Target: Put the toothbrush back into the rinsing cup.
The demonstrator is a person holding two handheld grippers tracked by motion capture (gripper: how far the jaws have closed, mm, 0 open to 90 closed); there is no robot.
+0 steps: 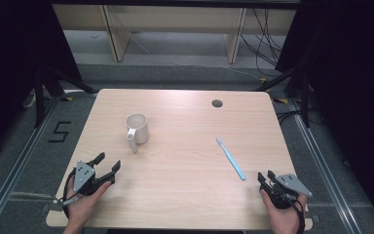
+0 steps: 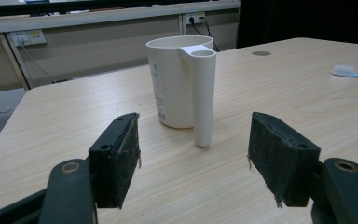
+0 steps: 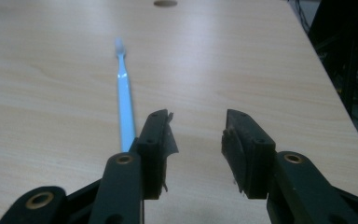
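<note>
So the white cup (image 1: 138,127) with the tube-shaped handle sits upright on the desk (image 1: 185,195), roughly 10 o'clock from the desk's middle, handle pointing back toward the person. The light blue toothbrush (image 1: 231,158) lies flat over at about 3 o'clock, bristle end away from the person, well apart from the cup.

Left gripper (image 1: 108,164) is down at 8 o'clock near the front edge, fingers (image 2: 121,158) spread wide with nothing in them, and the cup stands right ahead of it, not touching. Right gripper (image 1: 265,176) is at 4 o'clock, fingers (image 3: 154,144) partly open and empty too, parked just beside the toothbrush's handle end. A round cable hole (image 1: 217,103) sits near the far edge at 1 o'clock.
</note>
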